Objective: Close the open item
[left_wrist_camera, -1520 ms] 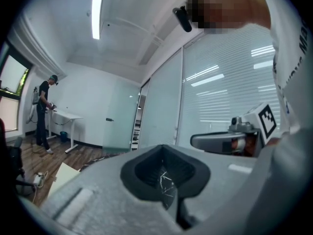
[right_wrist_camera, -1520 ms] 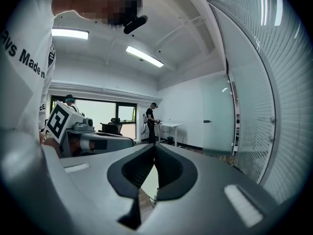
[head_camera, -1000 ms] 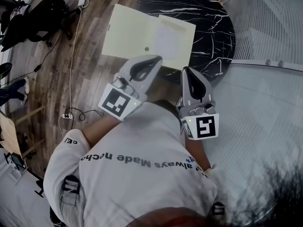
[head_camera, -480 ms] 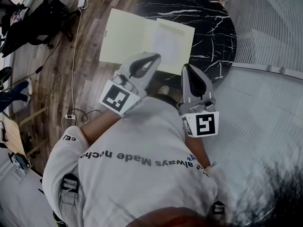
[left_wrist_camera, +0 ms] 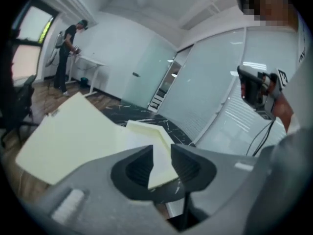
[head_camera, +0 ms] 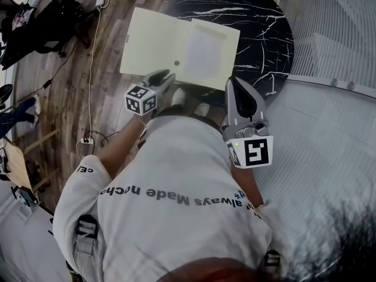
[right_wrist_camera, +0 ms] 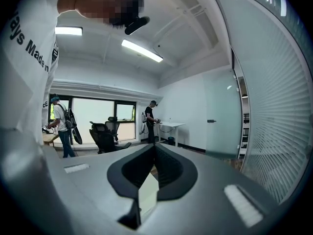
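Tool at left (head_camera: 165,76) droops, empty jaws just opened.

Your torso (head_camera: 176,198) covers the bench's (head_camera: 264,40) near edge in the head view. Your left gripper (head_camera: 166,74) hides part of the folder's (head_camera: 158,46) near edge. Its jaws have just been opening, and the folder's corner shows in their gap — between them or beyond, you can't tell. Behind your right gripper's (right_wrist_camera: 154,148) closed jaws sits a pale sliver (right_wrist_camera: 147,196) — too little shows to name it.
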Demonstrator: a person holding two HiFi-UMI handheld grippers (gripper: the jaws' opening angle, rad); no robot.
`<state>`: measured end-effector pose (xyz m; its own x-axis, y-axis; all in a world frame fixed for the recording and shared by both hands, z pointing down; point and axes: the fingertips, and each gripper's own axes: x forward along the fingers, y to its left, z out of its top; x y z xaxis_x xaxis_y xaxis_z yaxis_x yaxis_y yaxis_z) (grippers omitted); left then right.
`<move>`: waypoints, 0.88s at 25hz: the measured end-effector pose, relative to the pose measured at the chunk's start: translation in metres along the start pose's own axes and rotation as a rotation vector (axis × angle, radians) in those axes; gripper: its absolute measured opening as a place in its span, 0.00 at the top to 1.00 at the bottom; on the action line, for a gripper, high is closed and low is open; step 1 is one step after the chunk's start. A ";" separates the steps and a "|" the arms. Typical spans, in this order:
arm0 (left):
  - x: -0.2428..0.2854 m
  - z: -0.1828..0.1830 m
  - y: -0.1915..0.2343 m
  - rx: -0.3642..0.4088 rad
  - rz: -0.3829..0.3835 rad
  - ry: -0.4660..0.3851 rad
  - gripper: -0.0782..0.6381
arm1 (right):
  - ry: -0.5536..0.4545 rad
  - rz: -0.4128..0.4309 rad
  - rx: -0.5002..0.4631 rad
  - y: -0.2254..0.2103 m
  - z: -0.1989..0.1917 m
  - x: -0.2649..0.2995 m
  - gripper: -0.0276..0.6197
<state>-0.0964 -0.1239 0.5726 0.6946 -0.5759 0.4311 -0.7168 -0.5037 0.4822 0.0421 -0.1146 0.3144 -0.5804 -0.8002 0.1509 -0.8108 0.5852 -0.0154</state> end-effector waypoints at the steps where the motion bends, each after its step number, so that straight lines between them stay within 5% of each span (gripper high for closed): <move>1: -0.002 -0.016 0.014 -0.061 0.011 -0.003 0.73 | 0.003 0.004 0.004 0.000 -0.001 0.001 0.95; 8: -0.021 -0.102 0.090 -0.300 0.179 -0.020 0.72 | 0.014 0.020 0.015 0.003 -0.009 0.003 0.95; 15: -0.034 -0.125 0.159 -0.484 0.308 -0.160 0.64 | 0.021 0.033 0.007 0.011 -0.011 0.006 0.95; 18: -0.038 -0.118 0.177 -0.515 0.306 -0.233 0.61 | 0.025 0.035 0.003 0.012 -0.011 0.006 0.95; 22: -0.041 -0.087 0.170 -0.443 0.276 -0.276 0.84 | 0.028 0.028 0.004 0.010 -0.011 0.006 0.95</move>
<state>-0.2415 -0.1297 0.7033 0.4022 -0.8238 0.3996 -0.7339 -0.0291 0.6786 0.0311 -0.1123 0.3262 -0.6004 -0.7797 0.1776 -0.7947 0.6066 -0.0236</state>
